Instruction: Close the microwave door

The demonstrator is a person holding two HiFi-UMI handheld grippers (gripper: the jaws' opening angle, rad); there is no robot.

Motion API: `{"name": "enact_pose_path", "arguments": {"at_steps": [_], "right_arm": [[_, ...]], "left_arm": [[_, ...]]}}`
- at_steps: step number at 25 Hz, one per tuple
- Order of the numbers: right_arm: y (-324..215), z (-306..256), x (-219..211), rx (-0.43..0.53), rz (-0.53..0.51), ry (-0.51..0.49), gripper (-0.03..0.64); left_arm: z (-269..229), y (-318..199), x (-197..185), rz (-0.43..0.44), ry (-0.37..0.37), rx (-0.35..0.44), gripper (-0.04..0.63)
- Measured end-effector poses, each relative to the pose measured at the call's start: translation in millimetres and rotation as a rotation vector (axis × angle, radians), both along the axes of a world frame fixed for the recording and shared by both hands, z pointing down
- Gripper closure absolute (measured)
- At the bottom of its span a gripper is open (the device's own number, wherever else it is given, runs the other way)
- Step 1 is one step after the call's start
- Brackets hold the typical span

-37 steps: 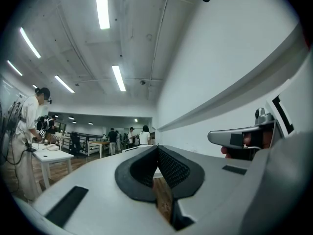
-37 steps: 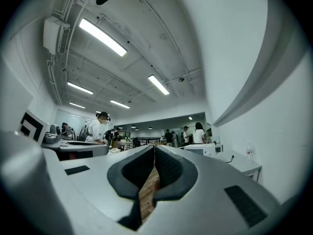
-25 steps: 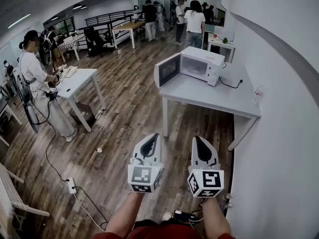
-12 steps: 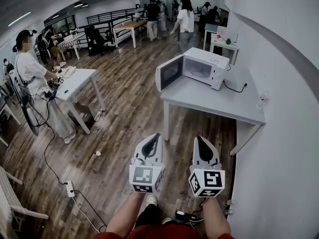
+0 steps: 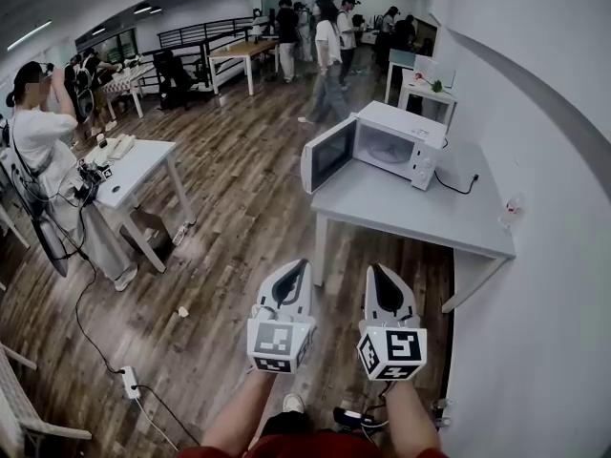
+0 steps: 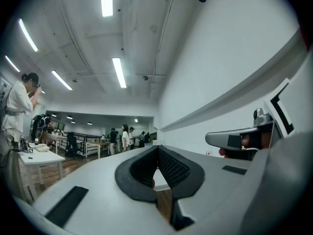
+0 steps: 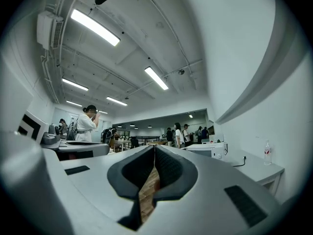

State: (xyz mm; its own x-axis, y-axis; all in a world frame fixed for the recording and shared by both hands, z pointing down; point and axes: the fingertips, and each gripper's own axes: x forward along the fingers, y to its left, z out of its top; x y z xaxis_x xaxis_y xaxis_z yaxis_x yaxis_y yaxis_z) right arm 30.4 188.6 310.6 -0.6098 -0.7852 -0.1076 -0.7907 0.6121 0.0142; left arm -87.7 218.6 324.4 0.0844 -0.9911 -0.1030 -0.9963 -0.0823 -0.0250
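Observation:
A white microwave [image 5: 396, 141] stands on a grey table [image 5: 420, 213] by the right wall, its door [image 5: 327, 154] swung open toward the left. The microwave [image 7: 210, 150] also shows small in the right gripper view. My left gripper [image 5: 294, 275] and right gripper [image 5: 381, 281] are held side by side low in the head view, well short of the table. Both point forward toward it, jaws shut with nothing between them. In the left gripper view the jaws [image 6: 157, 152] meet at the tips; the right gripper's jaws [image 7: 153, 151] do too.
A black cable [image 5: 460, 184] runs from the microwave to a wall socket. A white desk [image 5: 124, 165] with a person [image 5: 38, 151] beside it stands at left. Several people walk at the far end. A power strip [image 5: 127, 382] and cords lie on the wooden floor.
Both grippers and the head have moved forward together; the microwave table looks nearer and larger. The jaws stayed shut. A person in the background has walked leftward.

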Motion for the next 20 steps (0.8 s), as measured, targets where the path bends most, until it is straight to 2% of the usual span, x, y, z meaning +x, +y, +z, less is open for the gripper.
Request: {"name": "enact_pose_path", "arguments": {"at_steps": [6, 11, 20], "right_arm": [[-33.9, -2.3, -45.6, 0.009, 0.017, 0.014, 0.589], [-57.9, -2.3, -62.5, 0.019, 0.056, 0.020, 0.589], [-91.6, 8.9, -84.3, 0.007, 0.073, 0.022, 0.589]], "left_arm": [[-0.7, -34.5, -47.9, 0.017, 0.015, 0.007, 0.569], [0.1, -58.0, -74.1, 0.032, 0.028, 0.022, 0.569], [13.2, -96.4, -94.4, 0.050, 0.038, 0.008, 0.569]]}}
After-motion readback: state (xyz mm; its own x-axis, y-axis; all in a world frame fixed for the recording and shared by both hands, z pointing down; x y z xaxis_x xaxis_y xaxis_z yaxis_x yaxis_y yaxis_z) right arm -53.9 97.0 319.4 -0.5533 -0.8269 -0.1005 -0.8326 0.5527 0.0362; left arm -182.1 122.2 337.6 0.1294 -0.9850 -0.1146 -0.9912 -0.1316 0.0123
